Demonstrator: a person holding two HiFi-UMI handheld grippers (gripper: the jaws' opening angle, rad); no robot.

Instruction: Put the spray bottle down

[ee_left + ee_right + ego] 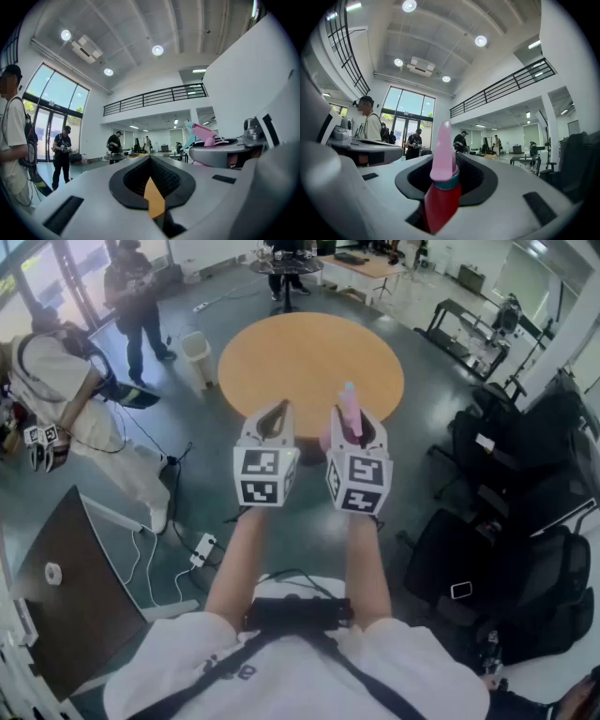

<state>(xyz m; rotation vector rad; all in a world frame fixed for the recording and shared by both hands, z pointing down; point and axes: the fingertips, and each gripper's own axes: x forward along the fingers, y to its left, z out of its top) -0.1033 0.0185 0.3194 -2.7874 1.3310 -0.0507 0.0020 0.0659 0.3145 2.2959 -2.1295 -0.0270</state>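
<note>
My right gripper [351, 420] is shut on the spray bottle [349, 397]. The bottle stands upright between the jaws, its pink head sticking up above them. In the right gripper view the bottle [442, 197] shows a red body, a teal collar and a pink head, filling the gap of my right gripper [446, 158]. My left gripper [281, 407] is held level beside it, jaws together and holding nothing. The left gripper view shows my left gripper [150, 159] and, to its right, the bottle's pink head [206, 135]. Both grippers hover over the floor just short of the round orange table [291, 357].
Two people stand at the left [66, 390] and far left [136, 292], with a white bin [197, 354] near the table. A dark desk with a tape roll [70, 592] is at lower left. A power strip and cables [202, 549] lie on the floor. Black chairs and bags [525, 521] crowd the right.
</note>
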